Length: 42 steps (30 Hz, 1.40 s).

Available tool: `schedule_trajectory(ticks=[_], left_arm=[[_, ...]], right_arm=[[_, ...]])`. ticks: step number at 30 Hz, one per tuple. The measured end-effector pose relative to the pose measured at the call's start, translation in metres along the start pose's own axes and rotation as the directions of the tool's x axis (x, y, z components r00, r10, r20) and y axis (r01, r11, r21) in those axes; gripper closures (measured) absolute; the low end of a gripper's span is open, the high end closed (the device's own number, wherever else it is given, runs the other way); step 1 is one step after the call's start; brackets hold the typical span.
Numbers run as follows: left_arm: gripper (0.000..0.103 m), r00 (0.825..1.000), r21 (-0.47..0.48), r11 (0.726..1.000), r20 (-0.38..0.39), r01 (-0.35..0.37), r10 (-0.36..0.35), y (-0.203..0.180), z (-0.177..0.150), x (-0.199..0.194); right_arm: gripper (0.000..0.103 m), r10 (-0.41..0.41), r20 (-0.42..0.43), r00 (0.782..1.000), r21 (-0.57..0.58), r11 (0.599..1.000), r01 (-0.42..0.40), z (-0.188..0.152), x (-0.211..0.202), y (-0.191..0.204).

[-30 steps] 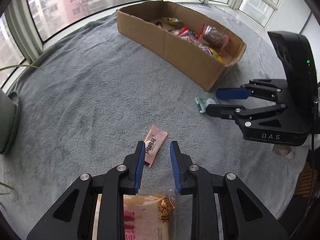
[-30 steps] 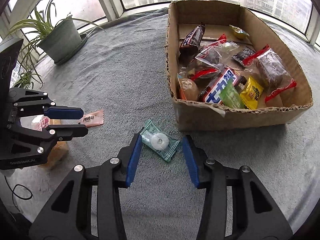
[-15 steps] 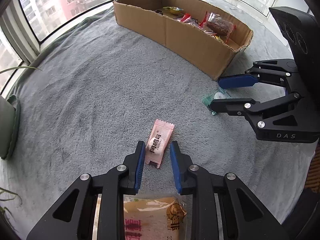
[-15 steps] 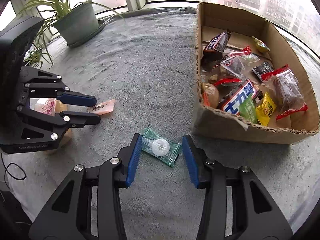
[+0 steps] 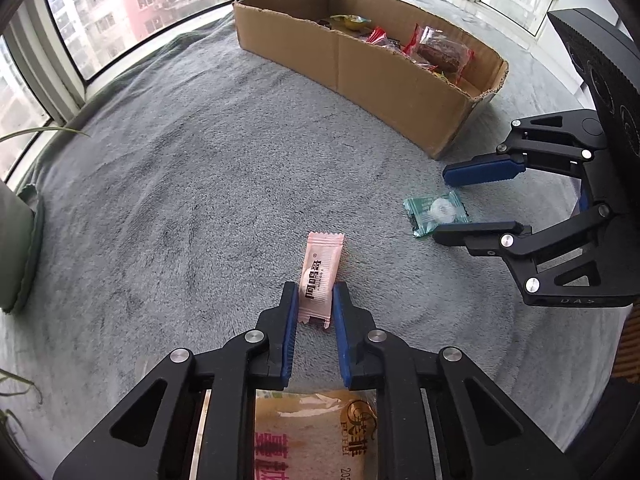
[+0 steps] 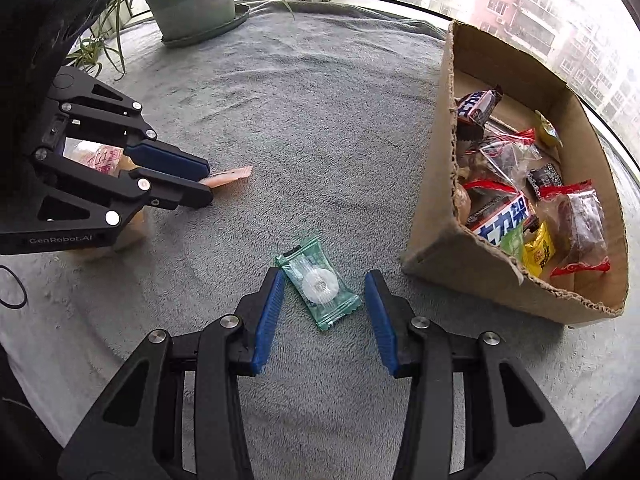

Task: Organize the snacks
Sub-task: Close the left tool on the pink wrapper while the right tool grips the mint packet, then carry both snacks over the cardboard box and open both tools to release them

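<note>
Left wrist view: nearest the lens, a tan packet (image 5: 316, 436) is lying under my left gripper (image 5: 316, 300), partly hidden by the frame. My left gripper is pointing steeply down at the grey blanket (image 5: 180, 184), and its jaws are closing on the near end of the pink sachet (image 5: 318, 276); the blue pads are sitting against both long edges, while the far end is lying free on the blanket. Further out to the right, my right gripper (image 5: 460, 204) is straddling the green candy (image 5: 436, 212). Beyond that, the box (image 5: 360, 64) is standing on the blanket with snacks inside, near the windows.

Right wrist view: my right gripper (image 6: 324, 300) is standing open, with the green candy (image 6: 320, 286) lying diagonally on the blanket (image 6: 320, 120) between the pads. Neither pad is pressing on it; one corner is just beside the left pad. To the right, the box (image 6: 436, 216) is holding assorted wrapped snacks. To the left, my left gripper (image 6: 206, 184) is pinching the pink sachet (image 6: 230, 176). At the far edge, a potted plant (image 6: 192, 0) is standing by the window.
</note>
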<state>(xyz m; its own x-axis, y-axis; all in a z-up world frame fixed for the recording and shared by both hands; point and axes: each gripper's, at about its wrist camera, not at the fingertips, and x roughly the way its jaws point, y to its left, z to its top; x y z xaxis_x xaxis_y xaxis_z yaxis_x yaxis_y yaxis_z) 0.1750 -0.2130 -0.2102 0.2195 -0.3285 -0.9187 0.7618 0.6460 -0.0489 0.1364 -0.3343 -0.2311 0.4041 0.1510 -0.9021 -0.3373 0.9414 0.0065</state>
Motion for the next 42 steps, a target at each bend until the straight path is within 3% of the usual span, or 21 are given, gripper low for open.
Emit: schedule_trajectory(ticks=[4, 14, 30, 34, 42], left_arm=[[0.091, 1.000, -0.005, 1.000, 0.010, 0.001, -0.001, 0.000, 0.001, -0.002], [0.098, 0.999, -0.066, 0.997, 0.046, 0.027, -0.024, 0.009, 0.001, -0.013], [0.099, 0.998, -0.068, 0.998, 0.056, 0.001, 0.003, 0.012, 0.009, 0.002], [0.099, 0.996, -0.106, 0.994, 0.093, 0.013, -0.003, 0.019, 0.007, -0.010], [0.099, 0.981, -0.138, 0.987, 0.188, 0.080, -0.053, 0.019, 0.022, -0.052]], right_arm=[[0.077, 0.007, -0.001, 1.000, -0.023, 1.000, -0.007, 0.003, 0.001, 0.004], [0.079, 0.068, 0.040, 0.997, 0.059, 0.996, -0.071, -0.003, -0.009, -0.004], [0.079, 0.045, 0.030, 0.999, 0.071, 0.996, -0.047, -0.002, -0.002, -0.005], [0.079, 0.068, 0.076, 0.995, 0.110, 0.991, -0.076, -0.005, -0.018, -0.010], [0.079, 0.031, 0.192, 0.981, 0.146, 0.987, -0.060, 0.001, -0.069, -0.032]])
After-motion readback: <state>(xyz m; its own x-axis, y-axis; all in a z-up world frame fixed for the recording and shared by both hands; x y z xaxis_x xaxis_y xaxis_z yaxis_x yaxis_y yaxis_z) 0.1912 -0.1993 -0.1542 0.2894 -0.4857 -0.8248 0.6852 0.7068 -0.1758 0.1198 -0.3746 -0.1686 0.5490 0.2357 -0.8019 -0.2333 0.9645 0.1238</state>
